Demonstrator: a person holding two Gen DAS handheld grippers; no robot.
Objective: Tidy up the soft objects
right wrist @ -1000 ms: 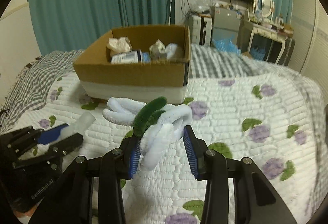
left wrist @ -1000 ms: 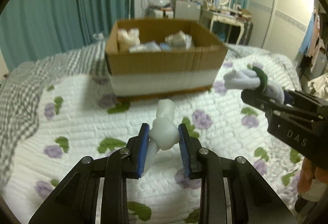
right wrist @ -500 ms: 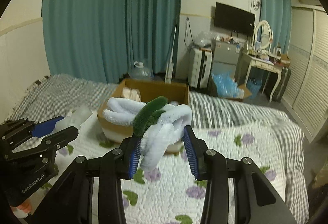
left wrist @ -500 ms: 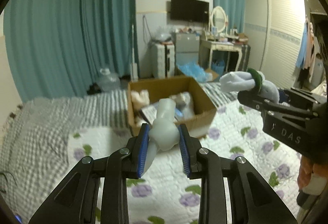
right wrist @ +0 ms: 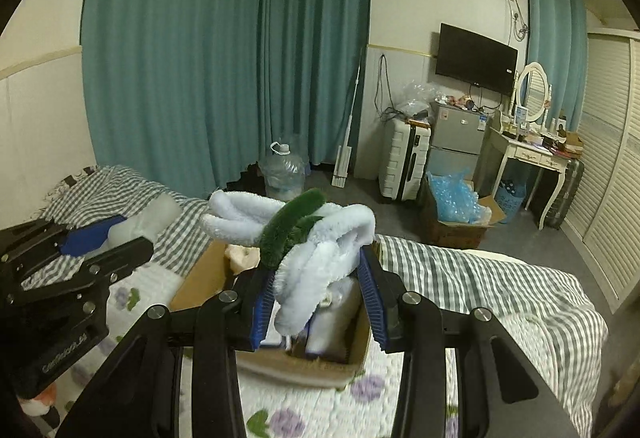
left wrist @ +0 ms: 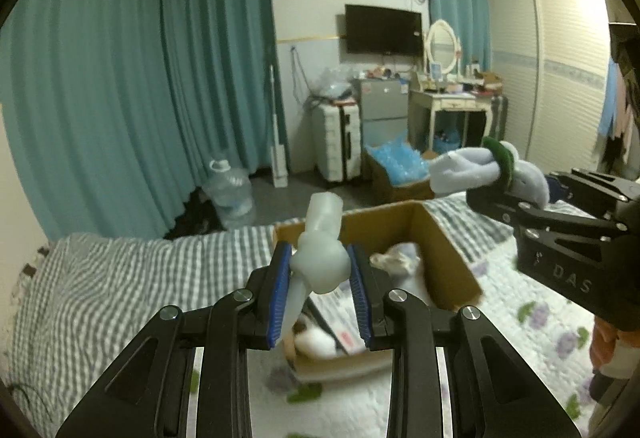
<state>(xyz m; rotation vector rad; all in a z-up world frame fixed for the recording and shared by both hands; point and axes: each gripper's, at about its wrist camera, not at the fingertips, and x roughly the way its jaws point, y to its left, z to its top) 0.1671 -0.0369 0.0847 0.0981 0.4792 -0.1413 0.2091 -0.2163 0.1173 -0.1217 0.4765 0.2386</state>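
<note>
My left gripper (left wrist: 319,278) is shut on a pale white soft toy (left wrist: 320,258) and holds it above the near edge of an open cardboard box (left wrist: 444,238) on the bed. My right gripper (right wrist: 316,298) is shut on a fluffy white and green plush (right wrist: 312,238) and holds it over the same box (right wrist: 200,278). The right gripper also shows at the right of the left wrist view (left wrist: 492,197), the left one at the left of the right wrist view (right wrist: 100,242). Several soft items lie inside the box.
The bed has a flowered quilt (left wrist: 552,318) and a grey checked blanket (left wrist: 100,278). Beyond it stand teal curtains (right wrist: 224,57), a water jug (right wrist: 282,173), a white suitcase (right wrist: 404,161), a small fridge (right wrist: 456,137) and a dressing table (right wrist: 532,153).
Both grippers have risen and moved forward over the box, each still holding its toy. The box now lies below and just ahead of the fingers instead of farther off.
</note>
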